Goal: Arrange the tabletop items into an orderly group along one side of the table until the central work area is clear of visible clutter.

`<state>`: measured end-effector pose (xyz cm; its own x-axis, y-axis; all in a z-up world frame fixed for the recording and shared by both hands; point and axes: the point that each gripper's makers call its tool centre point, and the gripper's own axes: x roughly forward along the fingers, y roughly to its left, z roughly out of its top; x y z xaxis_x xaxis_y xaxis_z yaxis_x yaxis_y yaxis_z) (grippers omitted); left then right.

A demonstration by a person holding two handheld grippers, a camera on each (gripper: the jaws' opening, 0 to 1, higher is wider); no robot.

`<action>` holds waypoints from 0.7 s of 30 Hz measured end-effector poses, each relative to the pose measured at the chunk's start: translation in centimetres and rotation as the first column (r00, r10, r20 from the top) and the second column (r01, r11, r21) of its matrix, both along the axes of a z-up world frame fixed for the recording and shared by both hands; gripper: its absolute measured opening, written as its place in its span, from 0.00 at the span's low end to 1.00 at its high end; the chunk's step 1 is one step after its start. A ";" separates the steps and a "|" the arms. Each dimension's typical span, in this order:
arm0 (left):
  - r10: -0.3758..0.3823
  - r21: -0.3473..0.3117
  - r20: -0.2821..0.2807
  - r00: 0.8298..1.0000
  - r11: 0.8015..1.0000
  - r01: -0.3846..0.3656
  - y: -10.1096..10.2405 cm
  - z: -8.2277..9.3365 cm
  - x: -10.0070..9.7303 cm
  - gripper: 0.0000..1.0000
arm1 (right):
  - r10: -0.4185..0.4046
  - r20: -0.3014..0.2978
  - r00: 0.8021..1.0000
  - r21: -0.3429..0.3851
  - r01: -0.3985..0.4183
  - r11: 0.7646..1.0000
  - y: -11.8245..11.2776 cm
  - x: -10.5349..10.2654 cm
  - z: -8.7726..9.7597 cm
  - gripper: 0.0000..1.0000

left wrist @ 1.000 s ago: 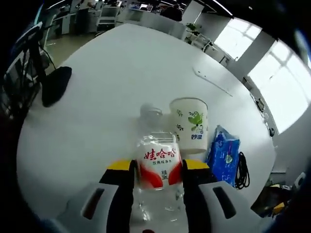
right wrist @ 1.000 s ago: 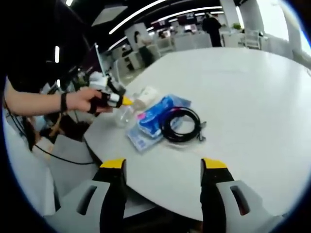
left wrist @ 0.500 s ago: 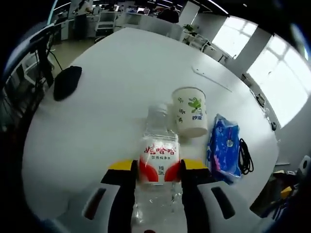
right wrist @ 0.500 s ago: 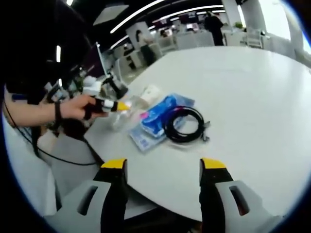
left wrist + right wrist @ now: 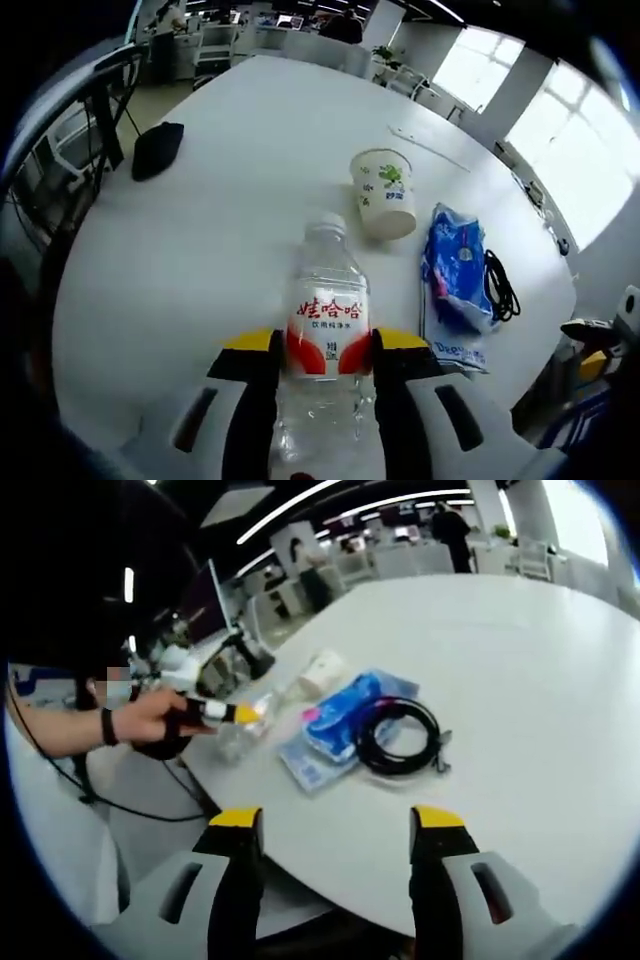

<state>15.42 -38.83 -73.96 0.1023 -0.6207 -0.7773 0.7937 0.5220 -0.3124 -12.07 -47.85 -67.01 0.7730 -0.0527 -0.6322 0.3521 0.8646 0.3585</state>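
Note:
My left gripper (image 5: 325, 342) is shut on a clear water bottle (image 5: 327, 268) with a red-and-white label, held above the near part of the white table (image 5: 250, 150). Beyond it lie a paper cup (image 5: 384, 192) on its side, a blue tissue pack (image 5: 455, 265) and a coiled black cable (image 5: 499, 286). In the right gripper view a hand holds the left gripper (image 5: 226, 713) with the bottle (image 5: 240, 740) at the table's left edge, near the cup (image 5: 322, 670), tissue pack (image 5: 345, 718) and cable (image 5: 405, 738). My right gripper (image 5: 335, 830) is open over the near table edge, holding nothing.
A black mouse (image 5: 158, 150) lies at the table's far left edge. A thin white strip (image 5: 430, 148) lies further back. A flat printed packet (image 5: 312, 770) sticks out from under the tissue pack. Office desks and chairs stand beyond the table.
The left gripper has drawn back with the bottle, so the cup and tissue pack now lie farther ahead of it. The right gripper has stayed open and nearly still.

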 end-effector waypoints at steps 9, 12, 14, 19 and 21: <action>0.011 0.030 -0.024 1.000 0.999 -0.010 -0.1 -0.3 0.0 0.39 | 0.007 0.000 1.000 -0.005 -0.007 1.000 0.5 -0.1 0.0 0.58; 0.006 0.034 -0.028 1.000 0.999 -0.005 -0.7 -0.5 0.1 0.41 | 0.002 0.001 1.000 -0.007 -0.002 1.000 0.6 -0.2 0.2 0.58; -0.008 0.045 -0.025 1.000 0.999 0.009 -1.1 -0.7 0.1 0.43 | -0.002 0.004 1.000 -0.009 0.002 1.000 0.6 -0.3 0.3 0.58; -0.036 0.084 -0.029 0.999 0.996 0.038 -2.0 -1.5 0.1 0.45 | -0.013 0.003 1.000 -0.011 0.014 1.000 0.5 -0.8 0.4 0.58; -0.035 0.097 -0.028 0.999 0.995 0.037 -2.1 -1.8 0.2 0.43 | -0.023 0.004 1.000 -0.013 0.023 1.000 0.4 -1.1 0.4 0.58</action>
